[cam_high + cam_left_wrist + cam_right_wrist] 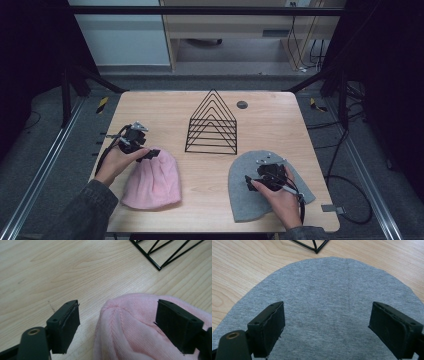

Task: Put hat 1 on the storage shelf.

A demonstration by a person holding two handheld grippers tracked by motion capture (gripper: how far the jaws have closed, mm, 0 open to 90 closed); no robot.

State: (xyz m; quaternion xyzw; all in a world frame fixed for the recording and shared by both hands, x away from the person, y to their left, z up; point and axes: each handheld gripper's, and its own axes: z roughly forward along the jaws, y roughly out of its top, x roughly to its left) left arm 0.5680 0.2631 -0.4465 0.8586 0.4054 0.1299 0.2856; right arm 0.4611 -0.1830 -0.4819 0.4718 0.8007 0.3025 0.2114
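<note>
Grey beanie (250, 192) lies flat at the table's (210, 205) near right, right gripper (248, 183) over it, jaws apart. Pink beanie (152, 182) near left; left gripper (152, 154) straddles its crown, not clamped. Wire rack (212, 122) stands beyond.

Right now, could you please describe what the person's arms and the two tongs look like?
Both tongs, left and right, are black, with two blocky jaws faced in dark pads. A grey plate tops the right one, and black cables trail from both. The left forearm wears a dark grey sleeve; both hands are bare.
</note>
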